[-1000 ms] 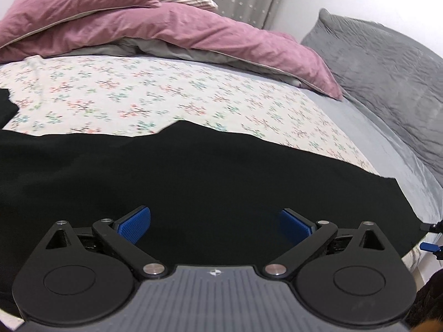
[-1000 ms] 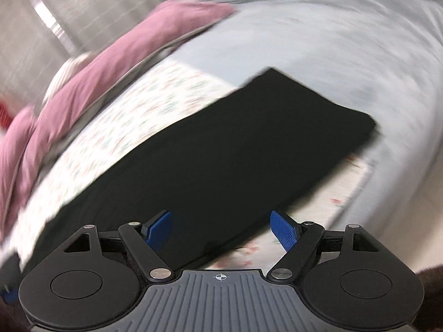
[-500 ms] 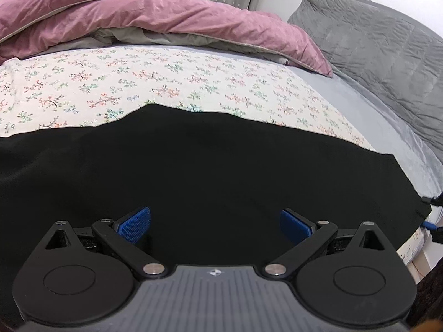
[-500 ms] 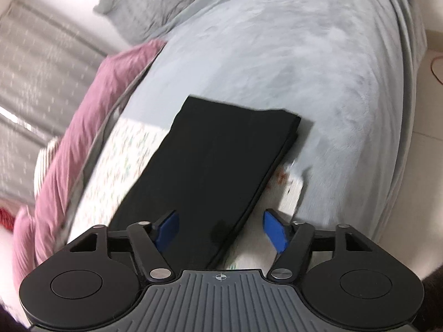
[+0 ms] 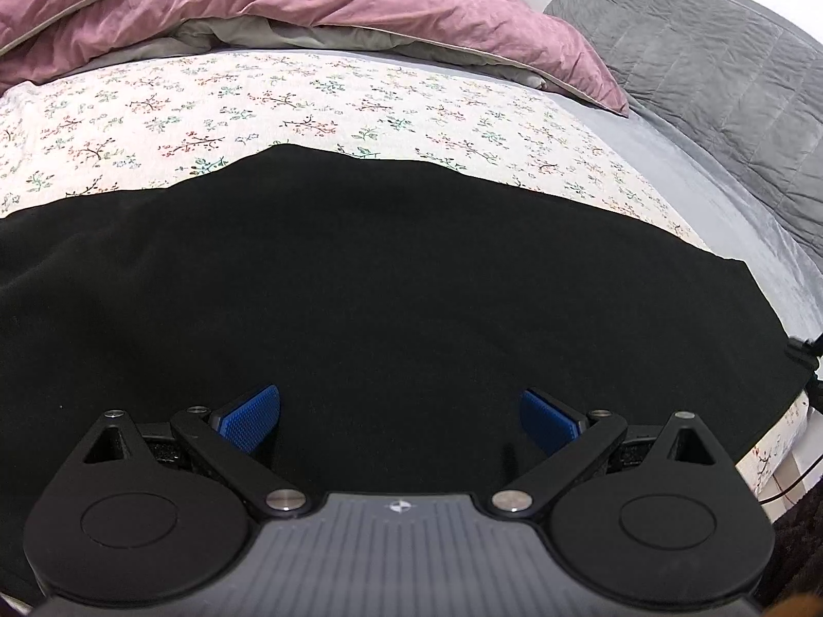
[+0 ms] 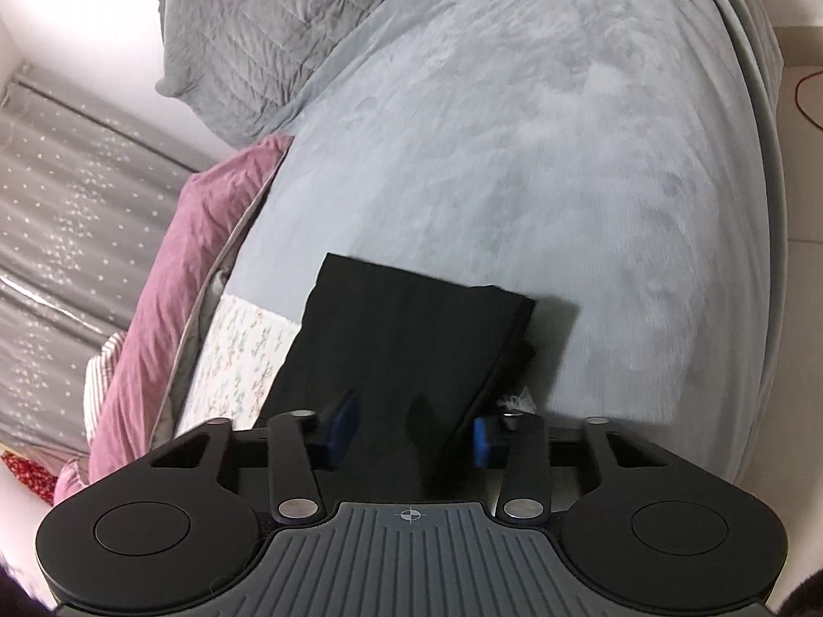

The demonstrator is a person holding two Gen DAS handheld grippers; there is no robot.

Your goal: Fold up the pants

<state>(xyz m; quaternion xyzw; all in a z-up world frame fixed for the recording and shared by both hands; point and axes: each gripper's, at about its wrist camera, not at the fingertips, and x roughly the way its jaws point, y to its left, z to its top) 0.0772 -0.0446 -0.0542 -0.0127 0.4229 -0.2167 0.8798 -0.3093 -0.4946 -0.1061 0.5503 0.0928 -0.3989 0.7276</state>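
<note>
The black pants [image 5: 391,288] lie flat across the bed, folded lengthwise, on a floral sheet [image 5: 288,103]. My left gripper [image 5: 400,419] is open just above the pants' near edge, mid-length. In the right wrist view the leg end of the pants [image 6: 411,344] runs between the blue pads [image 6: 342,424]. My right gripper [image 6: 411,429] is open, its jaws either side of that end, close over the cloth. I cannot tell if the pads touch it.
A pink duvet [image 5: 319,5] is bunched at the far side of the bed. A grey quilted pillow [image 5: 720,67] leans at the right. A pale blue-grey sheet [image 6: 540,164] covers the bed beyond the pants' end. The floor shows past the bed edge [image 6: 802,154].
My right gripper has swung round and moved down onto the leg end of the pants, its jaws narrower. My left gripper has moved closer over the pants.
</note>
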